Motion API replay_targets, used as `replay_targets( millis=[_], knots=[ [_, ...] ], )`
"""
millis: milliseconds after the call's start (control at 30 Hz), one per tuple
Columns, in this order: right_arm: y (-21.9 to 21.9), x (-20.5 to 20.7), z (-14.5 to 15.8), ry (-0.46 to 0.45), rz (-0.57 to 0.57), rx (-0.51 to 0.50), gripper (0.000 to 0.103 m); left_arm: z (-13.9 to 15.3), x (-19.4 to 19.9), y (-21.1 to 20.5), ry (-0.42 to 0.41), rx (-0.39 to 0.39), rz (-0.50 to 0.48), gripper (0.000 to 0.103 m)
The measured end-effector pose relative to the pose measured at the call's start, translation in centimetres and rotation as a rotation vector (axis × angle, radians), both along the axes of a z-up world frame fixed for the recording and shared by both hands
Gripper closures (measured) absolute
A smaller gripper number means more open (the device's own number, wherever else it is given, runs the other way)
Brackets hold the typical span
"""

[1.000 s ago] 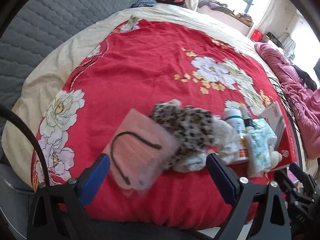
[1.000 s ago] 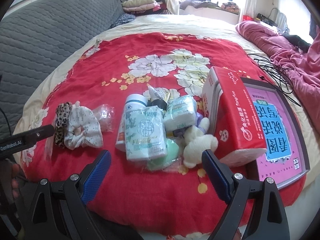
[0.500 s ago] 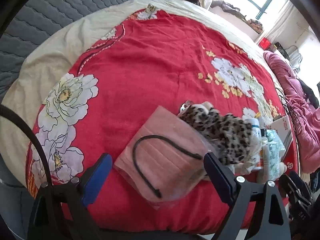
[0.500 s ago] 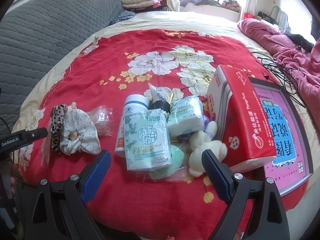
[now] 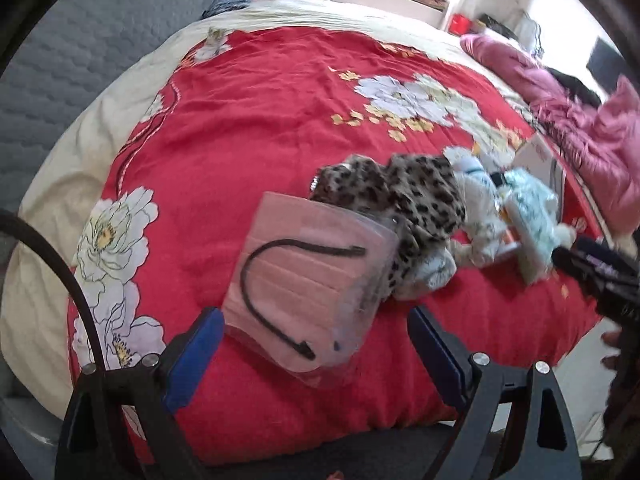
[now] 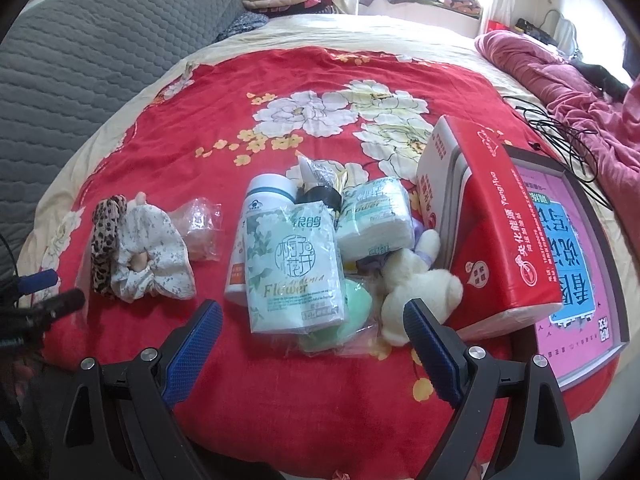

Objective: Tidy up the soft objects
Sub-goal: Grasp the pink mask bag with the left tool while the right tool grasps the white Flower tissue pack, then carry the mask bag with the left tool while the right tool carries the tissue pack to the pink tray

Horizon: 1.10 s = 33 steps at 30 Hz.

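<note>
Because the task concerns soft objects only, the items on the bed (image 6: 304,60) fall into two groups. At the left sit the leopard scrunchie (image 6: 105,240) and the floral scrunchie (image 6: 150,256), touching each other, with a small crumpled clear bag (image 6: 200,226) just beside them. Near the middle lies a mixed pile: a tissue pack (image 6: 294,268) leaning on a white bottle (image 6: 266,200), a second tissue pack (image 6: 374,216) behind it, a green pouch (image 6: 352,312) partly underneath, and a cream plush toy (image 6: 416,292) resting against the red box (image 6: 500,224). The box is tilted, one edge propped on the pink-faced tray (image 6: 576,248).

The left gripper (image 5: 316,332) is released, its jaws spread to either side of a bagged pink mask (image 5: 308,280); neither blue pad appears to touch the bag, though the near left corner is close. In the left wrist view the mask lies flat on the red cover, its far edge overlapping the leopard scrunchie. This placement suggests the soft, flat items are being collected at the left end, apart from the rigid bottle and box.

The right gripper (image 6: 312,328) is likewise released and holds nothing. It hangs in front of the central pile, jaws bracketing the tissue pack and green pouch, with the plush toy just beside the right pad. Judged from this stance, one of these soft items is the probable next pick.
</note>
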State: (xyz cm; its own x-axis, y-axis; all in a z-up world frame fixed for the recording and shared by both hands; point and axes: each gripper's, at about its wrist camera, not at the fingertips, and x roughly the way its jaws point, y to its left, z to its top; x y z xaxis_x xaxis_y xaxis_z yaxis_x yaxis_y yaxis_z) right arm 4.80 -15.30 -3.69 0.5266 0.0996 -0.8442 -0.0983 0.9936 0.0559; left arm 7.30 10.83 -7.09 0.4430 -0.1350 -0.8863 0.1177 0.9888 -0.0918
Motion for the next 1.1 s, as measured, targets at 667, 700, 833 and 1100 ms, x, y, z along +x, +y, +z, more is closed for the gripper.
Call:
replay_targets(
  millis=[667, 700, 833, 1100],
  knots=[
    [2.3, 2.6, -1.5, -0.019, 0.028, -0.118, 0.020, -2.4, 2.1, 1.5, 0.060, -0.094, 0.035, 0.046],
    [2.3, 2.7, -1.7, -0.016, 0.022, -0.131, 0.026, -2.3, 2.2, 1.4, 0.060, -0.100, 0.030, 0.051],
    [2.3, 2.9, -1.9, -0.023, 0.027, -0.142, 0.051, -2.0, 2.3, 1.1, 0.057, -0.126, 0.023, 0.070],
    [1.1, 2.2, -0.1, -0.051, 0.036, -0.052, 0.054, 0.2, 1.4, 1.4, 0.019, -0.160, 0.050, 0.088]
  ],
)
